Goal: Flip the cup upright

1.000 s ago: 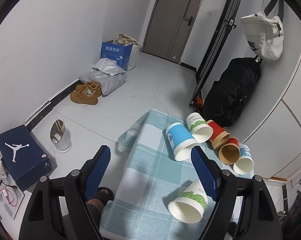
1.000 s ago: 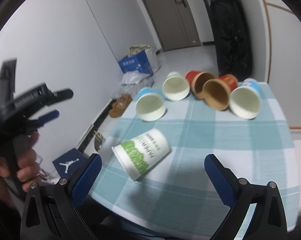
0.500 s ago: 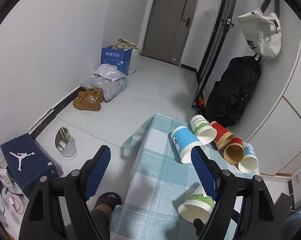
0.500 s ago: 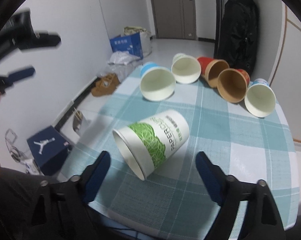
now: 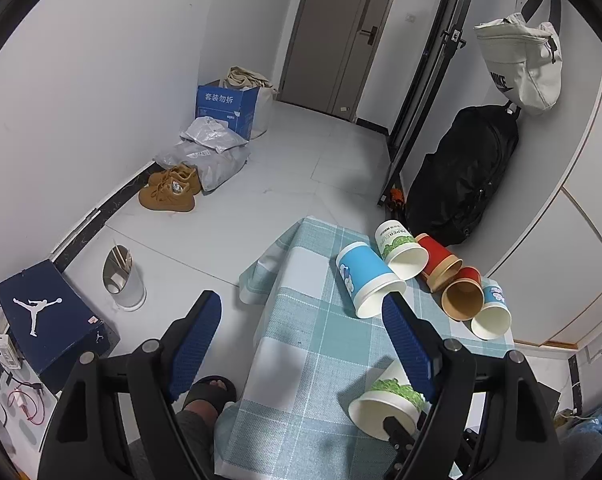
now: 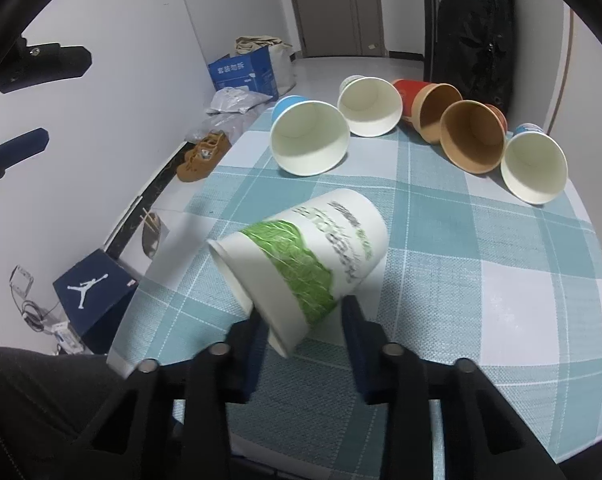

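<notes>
A white paper cup with green print (image 6: 309, 256) lies on its side on the checked tablecloth (image 6: 481, 280), mouth toward the near left. My right gripper (image 6: 305, 320) is closed around the cup's rim end, one finger on each side, touching it. The same cup (image 5: 385, 404) shows at the lower right of the left wrist view, partly behind a finger. My left gripper (image 5: 301, 332) is open and empty, held high over the table's left edge.
Several cups lie on their sides in a row at the far end: blue (image 6: 307, 140), white-green (image 6: 369, 106), red (image 6: 425, 108), brown-lined (image 6: 473, 140), small blue (image 6: 535, 168). A black backpack (image 5: 461, 176) leans behind. Shoe box (image 5: 49, 316), bin (image 5: 121, 280) stand on the floor.
My right gripper moved forward and closed its fingers around the green-print cup. My left gripper rose and drew back from the table.
</notes>
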Demonstrator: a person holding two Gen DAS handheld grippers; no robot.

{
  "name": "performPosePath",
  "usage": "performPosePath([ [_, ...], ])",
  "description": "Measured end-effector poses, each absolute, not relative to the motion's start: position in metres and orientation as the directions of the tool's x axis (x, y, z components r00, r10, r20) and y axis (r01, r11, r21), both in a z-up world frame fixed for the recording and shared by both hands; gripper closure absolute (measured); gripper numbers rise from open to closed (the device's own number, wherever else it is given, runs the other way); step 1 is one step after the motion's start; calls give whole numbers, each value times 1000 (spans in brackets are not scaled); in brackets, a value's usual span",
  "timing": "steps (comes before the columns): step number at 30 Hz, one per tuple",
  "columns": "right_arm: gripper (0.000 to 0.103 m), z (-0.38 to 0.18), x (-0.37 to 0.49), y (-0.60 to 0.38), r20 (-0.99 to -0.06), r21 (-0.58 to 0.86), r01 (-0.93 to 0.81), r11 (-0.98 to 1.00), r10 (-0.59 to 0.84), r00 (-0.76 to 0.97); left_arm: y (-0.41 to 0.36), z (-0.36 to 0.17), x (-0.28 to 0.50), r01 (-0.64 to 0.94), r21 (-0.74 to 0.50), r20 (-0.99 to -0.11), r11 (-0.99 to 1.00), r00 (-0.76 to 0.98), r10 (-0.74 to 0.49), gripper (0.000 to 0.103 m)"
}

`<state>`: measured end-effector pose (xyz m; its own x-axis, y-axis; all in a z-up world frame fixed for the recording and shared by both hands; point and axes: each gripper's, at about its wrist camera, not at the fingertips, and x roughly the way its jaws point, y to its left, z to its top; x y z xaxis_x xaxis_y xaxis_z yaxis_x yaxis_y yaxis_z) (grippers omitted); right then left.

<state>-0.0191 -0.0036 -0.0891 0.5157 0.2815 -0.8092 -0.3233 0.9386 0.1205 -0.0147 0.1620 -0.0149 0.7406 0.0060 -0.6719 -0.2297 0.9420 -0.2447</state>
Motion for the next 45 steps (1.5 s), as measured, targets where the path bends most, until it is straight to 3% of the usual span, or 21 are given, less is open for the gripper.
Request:
performPosePath([
  [10, 97, -90, -13, -21, -813, 154, -261, 953, 272, 514, 161, -18, -13, -227, -247, -680, 942, 733, -1, 24],
  [32, 101, -61, -7, -42, -805, 175, -304, 936, 314, 503, 156, -18, -12, -205, -238, -680, 949, 734, -12, 24],
  [45, 101, -3, 9, -89, -917, 238, -403, 884, 341, 206, 139, -20, -6, -169, -226, -692, 959, 721, -36, 24],
])
